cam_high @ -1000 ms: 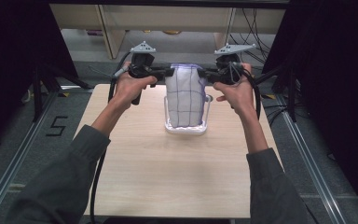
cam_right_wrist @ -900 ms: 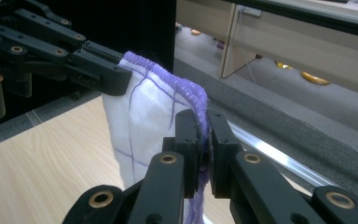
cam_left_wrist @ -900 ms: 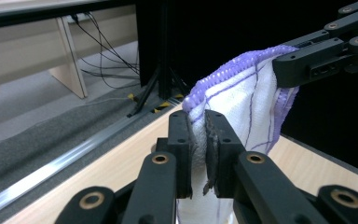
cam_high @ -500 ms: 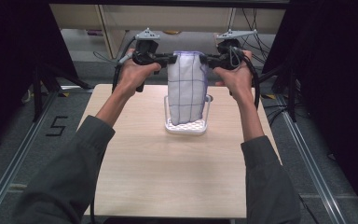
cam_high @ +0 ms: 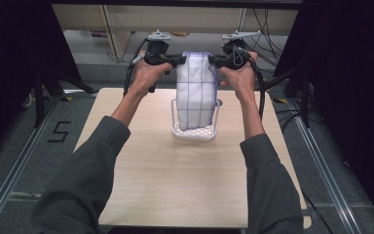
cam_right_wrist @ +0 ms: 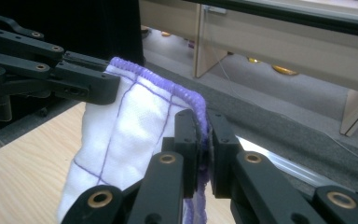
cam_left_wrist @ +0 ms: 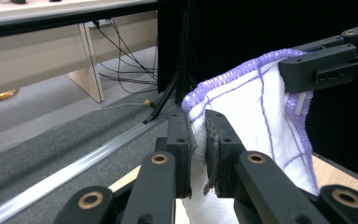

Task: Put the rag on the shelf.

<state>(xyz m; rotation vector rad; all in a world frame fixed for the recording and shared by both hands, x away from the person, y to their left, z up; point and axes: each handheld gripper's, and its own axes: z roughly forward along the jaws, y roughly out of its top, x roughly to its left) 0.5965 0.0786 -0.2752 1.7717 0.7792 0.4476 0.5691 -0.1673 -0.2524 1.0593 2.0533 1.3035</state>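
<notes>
A white cloth (cam_high: 195, 92) with purple grid lines and a purple hem hangs between both grippers above the far part of the table. My left gripper (cam_high: 181, 60) is shut on its upper left corner, and my right gripper (cam_high: 213, 60) is shut on its upper right corner. The cloth's lower end reaches down into a white perforated basket (cam_high: 195, 131). In the left gripper view the cloth (cam_left_wrist: 270, 116) is pinched between my jaws, with the other gripper (cam_left_wrist: 331, 65) clamped on its far corner. In the right gripper view the purple hem (cam_right_wrist: 186, 100) runs into my shut jaws.
The light wooden table (cam_high: 185, 180) stretches from the basket toward the person. Black curtains stand at both sides, with metal rails (cam_high: 14, 165) on the floor. Beyond the table are pale furniture (cam_high: 126, 19) and trailing cables (cam_high: 268, 29).
Both grippers have risen and moved away from the person, lifting the cloth up out of the basket so it hangs longer.
</notes>
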